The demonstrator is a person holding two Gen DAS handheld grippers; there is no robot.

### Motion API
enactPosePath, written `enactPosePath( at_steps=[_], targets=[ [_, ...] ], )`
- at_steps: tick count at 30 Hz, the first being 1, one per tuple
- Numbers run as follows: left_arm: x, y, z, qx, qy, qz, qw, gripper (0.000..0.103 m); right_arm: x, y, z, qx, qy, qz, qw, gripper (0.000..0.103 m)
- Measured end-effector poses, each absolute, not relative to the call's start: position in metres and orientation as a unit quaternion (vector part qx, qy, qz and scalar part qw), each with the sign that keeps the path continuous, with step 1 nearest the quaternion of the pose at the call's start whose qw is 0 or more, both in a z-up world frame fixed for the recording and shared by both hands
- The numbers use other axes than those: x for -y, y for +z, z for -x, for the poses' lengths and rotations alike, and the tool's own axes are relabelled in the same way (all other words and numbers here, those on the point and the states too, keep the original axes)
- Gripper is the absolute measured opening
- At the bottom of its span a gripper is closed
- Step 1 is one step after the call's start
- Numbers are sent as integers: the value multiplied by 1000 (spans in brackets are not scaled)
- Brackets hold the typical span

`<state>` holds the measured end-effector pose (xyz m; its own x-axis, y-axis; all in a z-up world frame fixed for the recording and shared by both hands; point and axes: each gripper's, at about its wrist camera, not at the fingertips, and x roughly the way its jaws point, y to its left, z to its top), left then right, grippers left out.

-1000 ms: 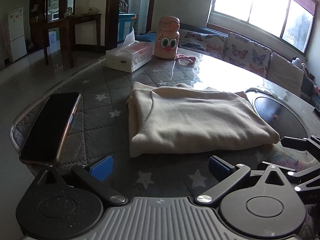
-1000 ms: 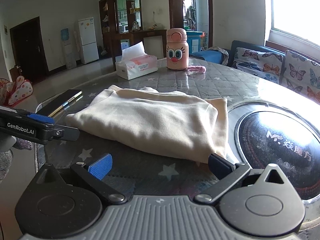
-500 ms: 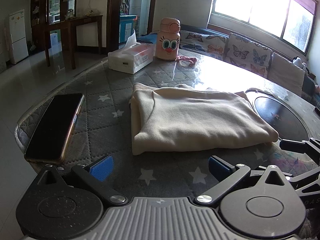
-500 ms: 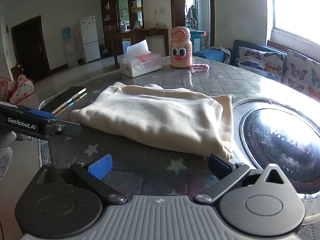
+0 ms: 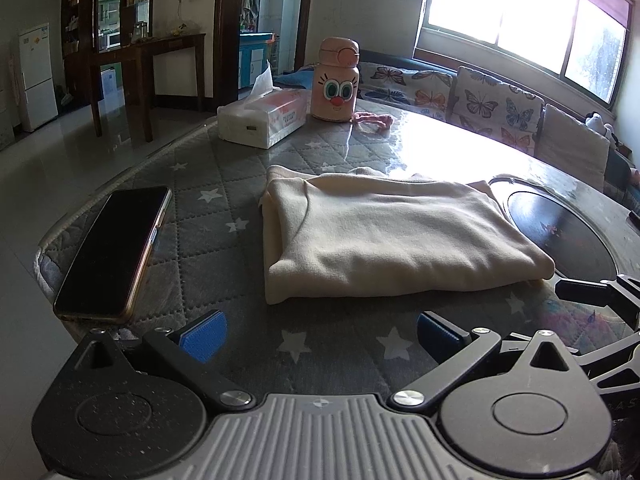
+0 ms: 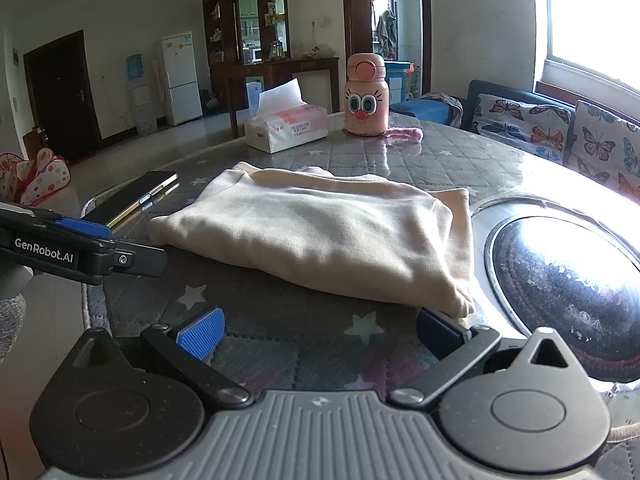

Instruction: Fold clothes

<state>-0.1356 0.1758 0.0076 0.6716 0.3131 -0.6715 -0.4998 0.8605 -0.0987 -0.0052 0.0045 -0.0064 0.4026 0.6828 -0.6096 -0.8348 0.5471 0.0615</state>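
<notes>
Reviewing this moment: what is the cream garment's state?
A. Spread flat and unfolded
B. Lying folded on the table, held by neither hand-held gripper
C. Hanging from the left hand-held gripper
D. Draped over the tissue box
B: the cream garment lies folded on the table, both hand-held grippers open and clear of it.

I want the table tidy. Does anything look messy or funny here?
Mostly tidy. The folded cream garment lies flat, but its right corner sticks out unevenly. The phone sits close to the table edge.
</notes>
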Motion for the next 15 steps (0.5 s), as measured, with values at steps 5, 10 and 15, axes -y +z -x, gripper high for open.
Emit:
enactPosePath(
  at_steps=[5,10,15],
  targets=[
    [-176,7,139,-336,229,138,903,103,-5,-7,8,-296,458,127,828,103],
    [-175,7,140,-336,229,136,903,103,-5,-8,9,-297,457,123,829,103],
    [-172,5,141,-336,228,135,904,103,-4,-9,10,-300,456,119,829,103]
  ],
)
